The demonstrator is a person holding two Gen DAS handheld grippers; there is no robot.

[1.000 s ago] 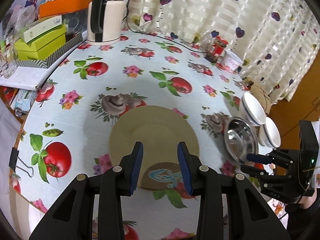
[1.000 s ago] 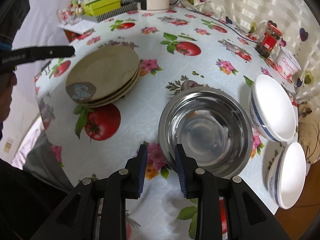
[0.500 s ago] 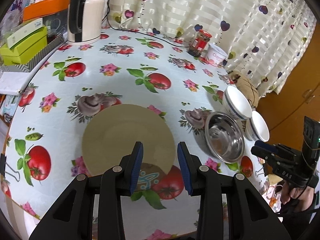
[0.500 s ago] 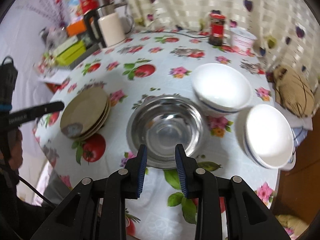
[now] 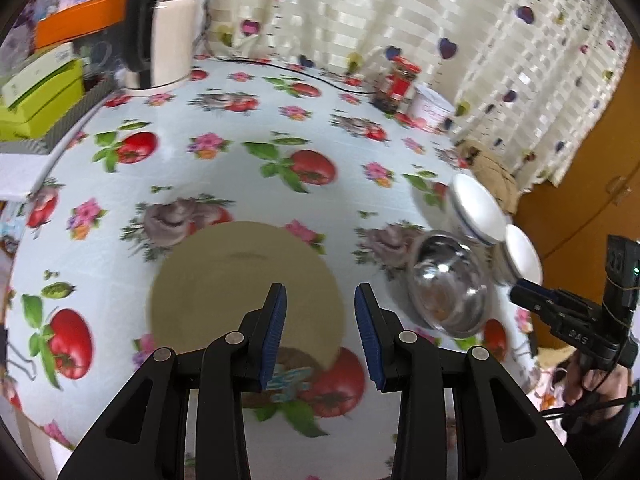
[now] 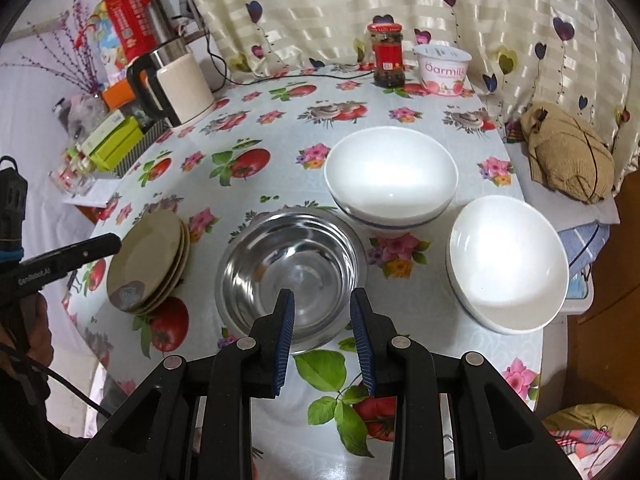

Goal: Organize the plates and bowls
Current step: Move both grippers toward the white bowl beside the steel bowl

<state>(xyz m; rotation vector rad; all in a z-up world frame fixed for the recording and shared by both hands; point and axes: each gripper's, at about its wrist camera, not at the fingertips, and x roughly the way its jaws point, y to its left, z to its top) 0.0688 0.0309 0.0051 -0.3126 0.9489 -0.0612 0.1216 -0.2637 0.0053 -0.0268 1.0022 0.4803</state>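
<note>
Hovering over the near edge of the desk [image 6: 280, 128], both tongs are empty with their jaws apart: the right tongs [image 6: 322, 336] hang above the near rim of the steel bowl [image 6: 290, 272], the left tongs [image 5: 320, 340] above the stack of tan plates [image 5: 244, 280]. The steel bowl sits upright, mouth up, between the plate stack on its left and two white bowls [image 6: 390, 180], one just behind it, the other [image 6: 506, 262] near the desk's right edge. Round things have no long axis; only their mouths point, all upward. The likely trouble, I judge: the thin steel rim slipping from a shallow pinch, clanging into the white bowl touching or nearly touching it, or the edge bowl being nudged off.
</note>
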